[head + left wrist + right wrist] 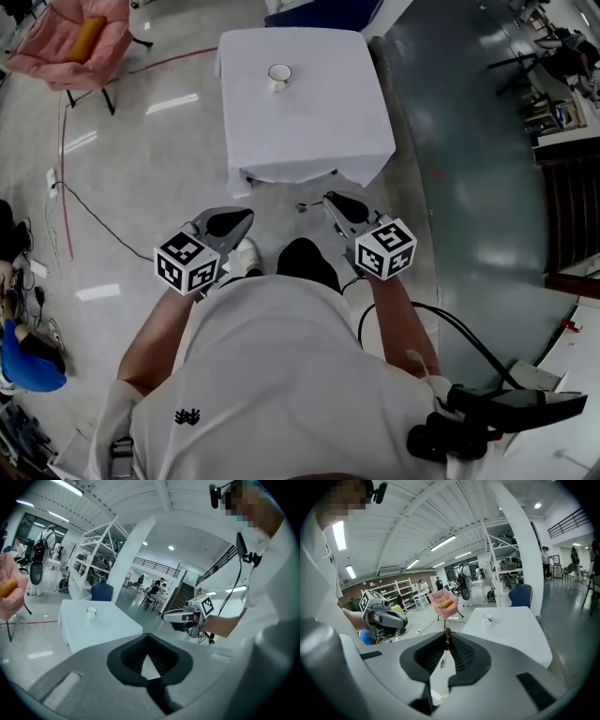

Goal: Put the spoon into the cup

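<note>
— What did the right tongs (446,638) have?

— They were clenched on the spoon (447,633). Its brown knobbed end stood up between the tips, and the bowl hung down in the gap behind them.

— And the left tongs (148,636)?

— Clenched tip to tip with nothing between them. Only floor showed through the gap below the tips.

— Where was the cup (278,77)?

— Upright on the white-clothed tabletop (309,131), ahead of both tongs and well apart from them. From the left tongs it sat ahead and to the left of the tips. From the right tongs it sat ahead and to the right. The spoon was well apart from it.

— How were the two tongs held?

— Side by side in front of the person, short of the tabletop's near edge, both pointing toward it and tipped somewhat down.

— Anything else around?

— A pink chair (70,42) with a yellow thing on it stood far off to the left of the left tongs. Cables (103,225) ran over the floor on that side.
</note>
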The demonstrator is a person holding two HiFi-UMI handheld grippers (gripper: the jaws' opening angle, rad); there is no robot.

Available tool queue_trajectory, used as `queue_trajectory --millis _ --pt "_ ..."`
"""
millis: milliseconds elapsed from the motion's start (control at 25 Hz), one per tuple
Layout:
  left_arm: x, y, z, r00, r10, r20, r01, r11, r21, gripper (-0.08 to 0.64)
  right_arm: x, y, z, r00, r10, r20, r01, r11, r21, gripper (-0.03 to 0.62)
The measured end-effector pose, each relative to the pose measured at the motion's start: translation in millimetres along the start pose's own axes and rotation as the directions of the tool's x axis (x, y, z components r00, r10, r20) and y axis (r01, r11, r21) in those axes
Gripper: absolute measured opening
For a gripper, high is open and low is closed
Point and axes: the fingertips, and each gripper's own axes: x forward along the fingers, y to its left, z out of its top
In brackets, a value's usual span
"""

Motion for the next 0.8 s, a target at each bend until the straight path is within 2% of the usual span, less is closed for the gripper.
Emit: queue_trajectory --millis 280,520,800 --pt "17 56 24 0.995 0.097 0.037 -0.095 0.995 -0.041 0.005 61 -56 41 0.998 0.065 -0.012 -0.066 0.997 -0.04 0.044" --pt "35 105 64 0.973 0.214 0.081 -0.205 0.972 -0.113 0.005 121 -120 89 0.988 0.149 -0.027 -0.151 0.985 -0.089 0.044" --pt "66 155 103 0.943 0.323 0.078 -0.308 0.938 -0.16 0.005 192 -202 132 0.978 0.204 -0.043 -0.207 0.974 -0.096 0.044"
